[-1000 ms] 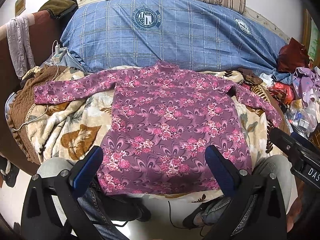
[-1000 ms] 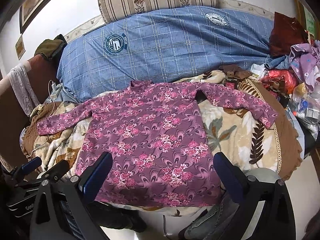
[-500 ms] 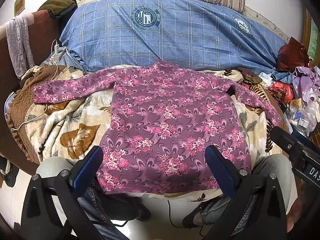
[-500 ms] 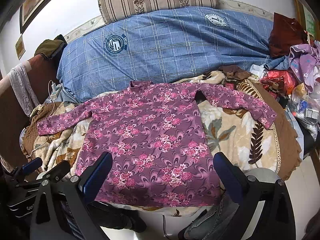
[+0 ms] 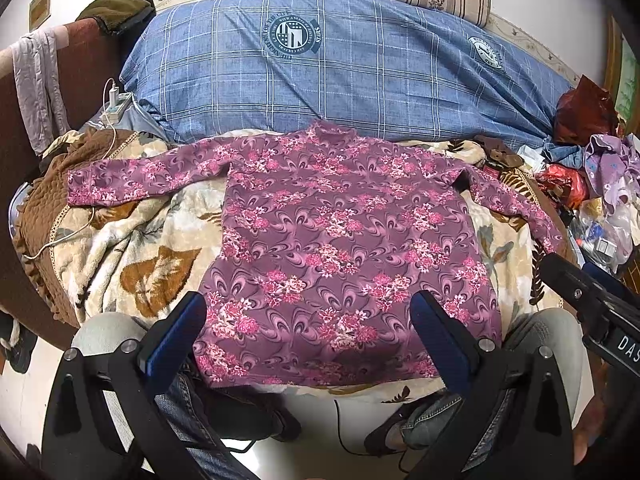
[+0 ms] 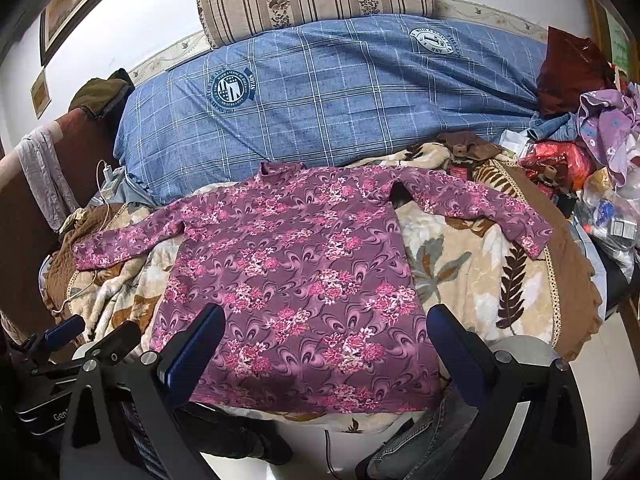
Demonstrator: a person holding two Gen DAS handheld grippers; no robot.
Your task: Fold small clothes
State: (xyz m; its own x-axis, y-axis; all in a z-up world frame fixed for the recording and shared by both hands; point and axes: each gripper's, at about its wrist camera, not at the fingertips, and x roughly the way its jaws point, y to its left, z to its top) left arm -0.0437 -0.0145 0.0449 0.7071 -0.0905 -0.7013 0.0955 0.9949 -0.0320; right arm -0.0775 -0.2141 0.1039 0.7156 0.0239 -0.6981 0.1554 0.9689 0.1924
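**Purple top laid flat, both tongs wide and empty**

From the left wrist camera, the purple floral top [image 5: 340, 248] lies spread face-up on the leaf-patterned blanket [image 5: 132, 248], collar toward the blue plaid duvet [image 5: 340, 76], both sleeves stretched outward. The left gripper [image 5: 308, 320] hovers over the hem with its jaws spread wide, nothing between them. The far sleeve's cuff runs behind the right gripper [image 5: 588, 292], of which only a dark edge shows here, cut off at the frame. The person's knees [image 5: 104, 332] in jeans peek out below the hem; the rest is hidden behind the tool.

From the right wrist camera, the same top [image 6: 296, 272] shows whole, the right sleeve ending on the brown quilt edge [image 6: 568, 264]. The right gripper [image 6: 324, 332] stands fully open above the lower hem, holding nothing. The left gripper [image 6: 80, 340] appears partly at the lower left corner. A heap of clothes and bags [image 6: 592, 152] at the bed's right end is too jumbled to sort out.
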